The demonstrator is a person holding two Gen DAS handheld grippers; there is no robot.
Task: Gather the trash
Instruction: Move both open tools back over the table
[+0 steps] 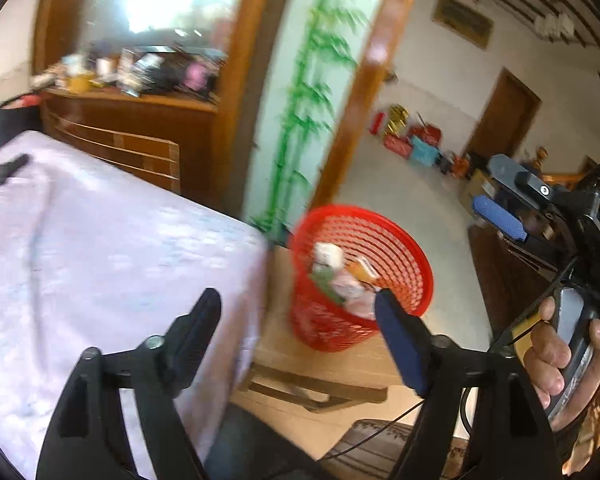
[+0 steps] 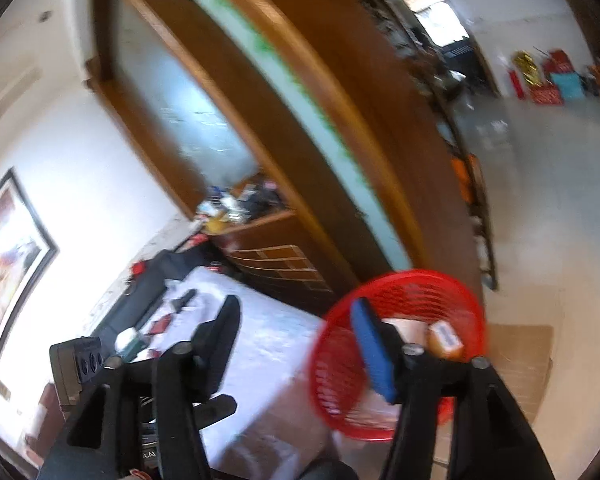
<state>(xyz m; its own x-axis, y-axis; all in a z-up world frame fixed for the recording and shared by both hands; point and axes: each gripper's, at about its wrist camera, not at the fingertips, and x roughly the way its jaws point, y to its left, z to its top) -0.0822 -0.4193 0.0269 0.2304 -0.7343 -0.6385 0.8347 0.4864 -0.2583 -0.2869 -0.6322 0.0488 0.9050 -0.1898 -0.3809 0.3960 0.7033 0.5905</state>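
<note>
Nearest the lens: left hand-held gripper (image 1: 298, 312), jaws spread wide, nothing between them. Left of it, bench (image 1: 80, 240) under a pale cloth. Just beyond its right finger, red mesh basket (image 1: 412, 256) on a low wooden stool, trash (image 1: 340, 276) inside. Further right, right hand-held gripper (image 2: 296, 324), likewise spread and holding nothing, basket just ahead. Probably a release just finished; best to draw both back clear of the rim, then seek remaining litter on the bench.
</note>
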